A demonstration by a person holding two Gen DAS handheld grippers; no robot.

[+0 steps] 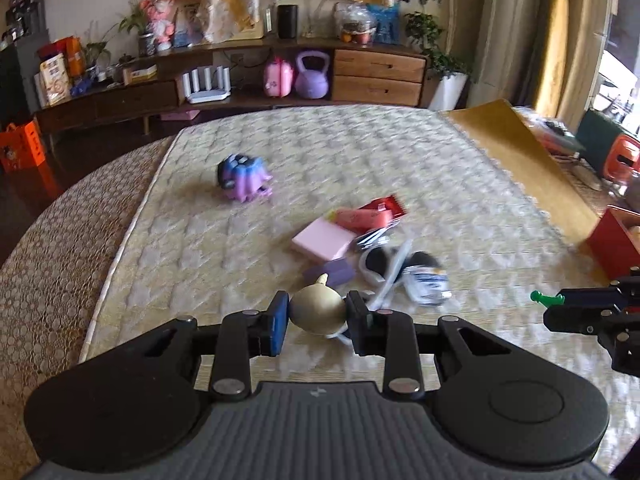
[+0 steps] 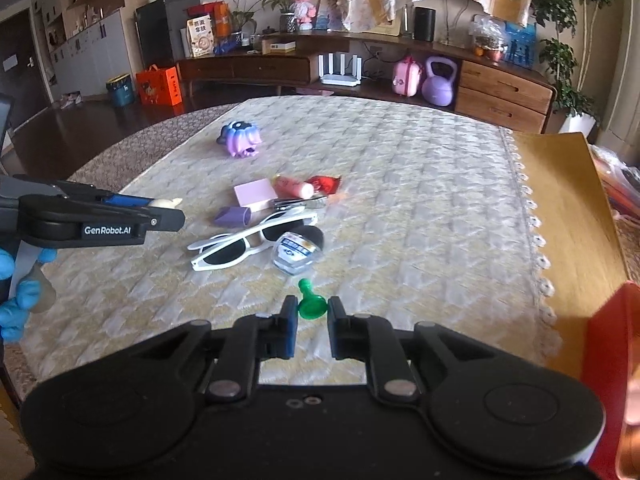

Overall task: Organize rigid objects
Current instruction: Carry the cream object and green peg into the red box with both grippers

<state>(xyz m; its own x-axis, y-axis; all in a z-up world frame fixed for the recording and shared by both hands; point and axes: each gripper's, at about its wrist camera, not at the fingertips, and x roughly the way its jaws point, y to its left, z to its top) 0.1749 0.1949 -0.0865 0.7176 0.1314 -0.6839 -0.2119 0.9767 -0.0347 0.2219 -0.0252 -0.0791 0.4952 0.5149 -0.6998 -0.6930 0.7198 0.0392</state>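
Observation:
My left gripper [image 1: 318, 314] is shut on a cream round piece with a pointed tip [image 1: 317, 312], held above the quilted mat [image 1: 248, 240]. My right gripper [image 2: 313, 312] is shut on a green pawn-shaped piece [image 2: 311, 304], also lifted off the mat. In the right wrist view the left gripper [image 2: 170, 206] enters from the left with the cream piece [image 2: 167, 202] at its tip. The right gripper [image 1: 560, 308] shows at the right edge of the left wrist view with the green piece [image 1: 546, 299]. White sunglasses [image 2: 248, 246], a clear blue-labelled container [image 2: 296, 254], a purple block [image 2: 233, 216], a pink box [image 2: 254, 194], a pink tube [image 2: 294, 187] and a red wrapper [image 2: 326, 183] lie clustered mid-mat.
A purple-blue toy figure [image 2: 240, 140] sits apart at the far left of the mat. A red box [image 2: 612, 360] stands at the right edge by a yellow cloth [image 2: 560, 208]. A gloved hand [image 2: 18, 300] holds the left gripper. A wooden sideboard [image 2: 400, 76] lines the back wall.

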